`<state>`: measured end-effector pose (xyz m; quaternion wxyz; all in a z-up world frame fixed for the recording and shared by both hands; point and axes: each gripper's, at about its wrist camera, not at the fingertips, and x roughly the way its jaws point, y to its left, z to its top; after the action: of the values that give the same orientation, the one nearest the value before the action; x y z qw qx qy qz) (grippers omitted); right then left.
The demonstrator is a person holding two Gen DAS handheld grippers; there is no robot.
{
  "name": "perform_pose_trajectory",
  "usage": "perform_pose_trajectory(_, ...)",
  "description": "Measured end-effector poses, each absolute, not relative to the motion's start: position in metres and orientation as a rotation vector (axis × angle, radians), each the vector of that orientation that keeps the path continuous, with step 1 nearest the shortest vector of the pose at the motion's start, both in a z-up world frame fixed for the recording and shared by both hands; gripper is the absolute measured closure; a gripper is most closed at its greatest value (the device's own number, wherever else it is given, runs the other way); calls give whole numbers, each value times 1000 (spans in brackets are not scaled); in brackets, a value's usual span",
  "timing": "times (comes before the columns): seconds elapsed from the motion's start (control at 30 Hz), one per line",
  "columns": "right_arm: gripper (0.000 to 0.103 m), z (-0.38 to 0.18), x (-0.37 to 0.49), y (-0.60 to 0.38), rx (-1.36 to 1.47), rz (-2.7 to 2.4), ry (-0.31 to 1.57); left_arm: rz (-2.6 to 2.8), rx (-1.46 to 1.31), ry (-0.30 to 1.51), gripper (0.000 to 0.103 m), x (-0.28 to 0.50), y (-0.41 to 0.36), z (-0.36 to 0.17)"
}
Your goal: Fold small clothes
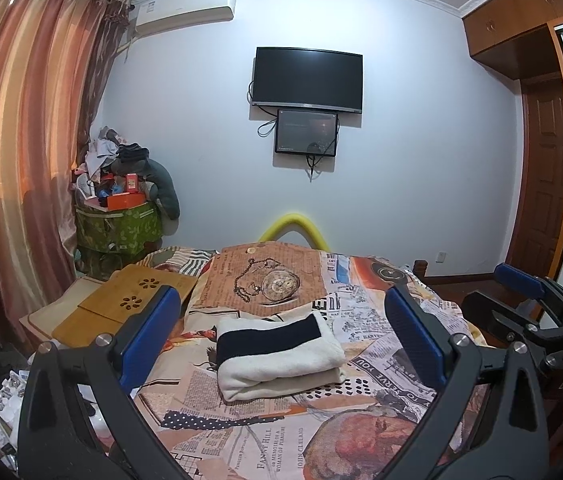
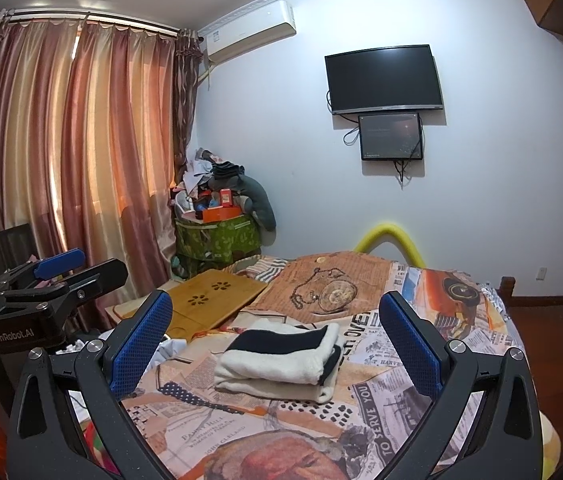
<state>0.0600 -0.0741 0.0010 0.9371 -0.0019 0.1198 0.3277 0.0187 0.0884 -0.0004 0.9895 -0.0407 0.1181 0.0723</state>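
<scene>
Two blue-padded tongs, left (image 1: 281, 334) and right (image 2: 275, 338), both spread, empty. Beyond: cream-and-navy folded knit garment (image 1: 277, 356) on newsprint-patterned bedspread (image 1: 365, 380). Judgement: fold appears complete; press edges square, avoid snagging.

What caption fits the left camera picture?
Both grippers, left and right, open above a folded cream-and-navy garment on the bed.
</scene>
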Motion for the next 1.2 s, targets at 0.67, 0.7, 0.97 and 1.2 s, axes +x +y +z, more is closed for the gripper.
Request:
perform_pose_trajectory(0.67, 0, 1, 60, -75, 2, 664, 247, 103, -73, 250, 0, 19, 87, 3)
perform_pose_trajectory(0.7, 0, 1, 60, -75, 3, 662, 247, 103, -72, 253, 0, 20, 87, 2)
perform_pose_trajectory(0.97, 0, 2, 61, -76, 4, 657, 251, 89, -82, 266, 0, 22, 90, 2)
perform_pose_trajectory(1.2, 0, 1, 59, -74, 3, 658, 252, 72, -78, 272, 0, 23, 90, 2)
